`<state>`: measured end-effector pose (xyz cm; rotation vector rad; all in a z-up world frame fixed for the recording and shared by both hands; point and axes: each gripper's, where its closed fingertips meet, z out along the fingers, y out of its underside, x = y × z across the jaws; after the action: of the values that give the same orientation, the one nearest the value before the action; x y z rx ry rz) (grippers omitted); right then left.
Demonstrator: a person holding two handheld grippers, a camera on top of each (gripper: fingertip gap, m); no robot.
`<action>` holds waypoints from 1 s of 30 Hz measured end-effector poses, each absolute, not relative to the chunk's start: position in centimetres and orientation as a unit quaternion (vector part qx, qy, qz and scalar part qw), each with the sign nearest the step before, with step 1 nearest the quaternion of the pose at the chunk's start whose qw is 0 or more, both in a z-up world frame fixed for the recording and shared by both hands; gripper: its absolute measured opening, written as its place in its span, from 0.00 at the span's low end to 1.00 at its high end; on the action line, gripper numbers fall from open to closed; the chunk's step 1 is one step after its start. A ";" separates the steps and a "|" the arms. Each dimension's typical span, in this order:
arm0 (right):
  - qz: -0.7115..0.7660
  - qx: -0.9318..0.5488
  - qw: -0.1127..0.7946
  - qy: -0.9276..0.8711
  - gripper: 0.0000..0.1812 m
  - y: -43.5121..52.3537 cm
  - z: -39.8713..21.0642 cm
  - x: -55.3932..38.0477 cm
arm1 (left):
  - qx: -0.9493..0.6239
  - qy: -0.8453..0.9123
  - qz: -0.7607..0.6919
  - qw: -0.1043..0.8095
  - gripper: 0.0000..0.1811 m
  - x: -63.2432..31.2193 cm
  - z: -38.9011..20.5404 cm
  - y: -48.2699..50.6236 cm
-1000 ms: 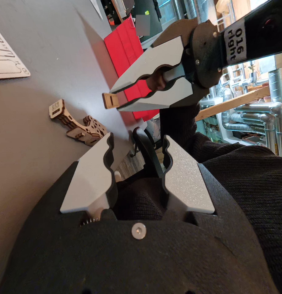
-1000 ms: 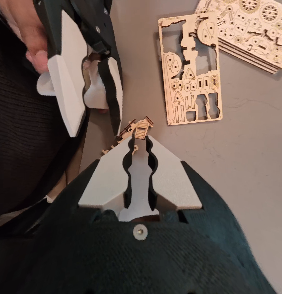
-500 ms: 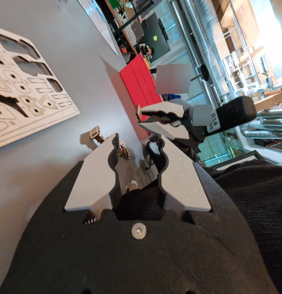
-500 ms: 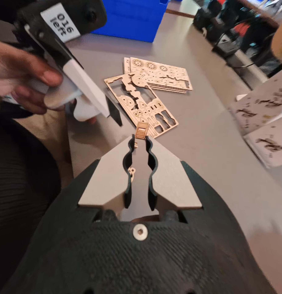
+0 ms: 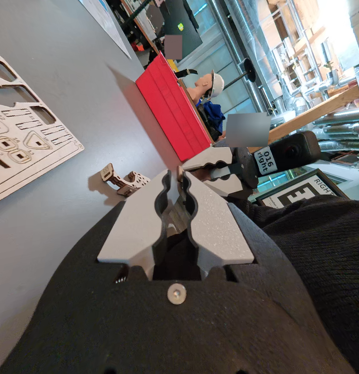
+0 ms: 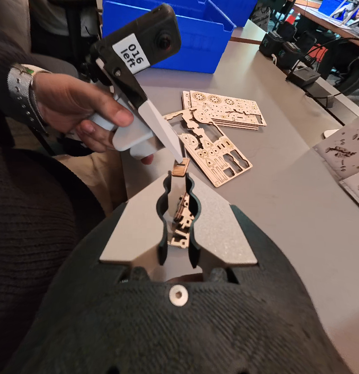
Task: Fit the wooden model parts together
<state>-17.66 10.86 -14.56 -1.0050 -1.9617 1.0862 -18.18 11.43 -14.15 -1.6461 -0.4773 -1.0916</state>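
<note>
A small tan wooden piece [image 6: 180,169] is pinched at the tips of my right gripper [image 6: 179,175], held in the air above the grey table [image 6: 275,182]. My left gripper [image 5: 176,173] has closed down to a narrow gap on the piece's free end [image 5: 180,172]; in the right wrist view its fingertips [image 6: 180,159] meet the piece from the upper left. A partly built wooden assembly [image 5: 123,182] lies on the table near the front edge, and also shows between my right fingers [image 6: 182,218]. A cut-out parts sheet [image 6: 215,153] lies beyond.
A stack of uncut parts sheets [image 6: 225,109] lies behind the cut-out sheet. A blue bin [image 6: 194,40] stands at the back, a red bin [image 5: 170,113] at the table's edge. Paper sheets with dark bits [image 6: 346,151] lie at the right. A hand [image 6: 73,107] holds the left gripper. Less than 4 cm separates the two grippers' tips.
The two grippers have come together. My left gripper's jaws went from wide open to a narrow gap around the piece that the right gripper holds.
</note>
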 end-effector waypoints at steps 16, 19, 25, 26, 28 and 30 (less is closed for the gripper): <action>0.252 -0.368 0.359 -0.820 0.22 14.6 -18.9 -16.6 | -0.664 -0.236 -0.457 0.543 0.00 -21.7 -14.0 11.4; 0.221 -0.363 0.324 -0.845 0.24 14.1 -20.6 -15.9 | -0.663 -0.237 -0.464 0.537 0.00 -21.6 -14.2 11.5; 0.239 -0.387 0.303 -0.838 0.24 14.1 -21.2 -16.2 | -0.663 -0.230 -0.478 0.529 0.00 -21.0 -14.2 11.6; 0.245 -0.396 0.297 -0.834 0.24 14.1 -21.2 -16.3 | -0.662 -0.230 -0.481 0.527 0.00 -20.9 -14.2 11.6; 0.262 -0.421 0.279 -0.823 0.24 14.2 -21.4 -16.3 | -0.661 -0.230 -0.485 0.525 0.01 -20.8 -14.3 11.6; 0.280 -0.452 0.257 -0.807 0.24 14.4 -21.5 -16.3 | -0.660 -0.229 -0.488 0.524 0.01 -20.7 -14.2 11.6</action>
<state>-16.34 14.41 -21.54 -1.2275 -2.1893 0.7608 -20.69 11.64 -14.24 -1.5784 -0.5470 -1.1675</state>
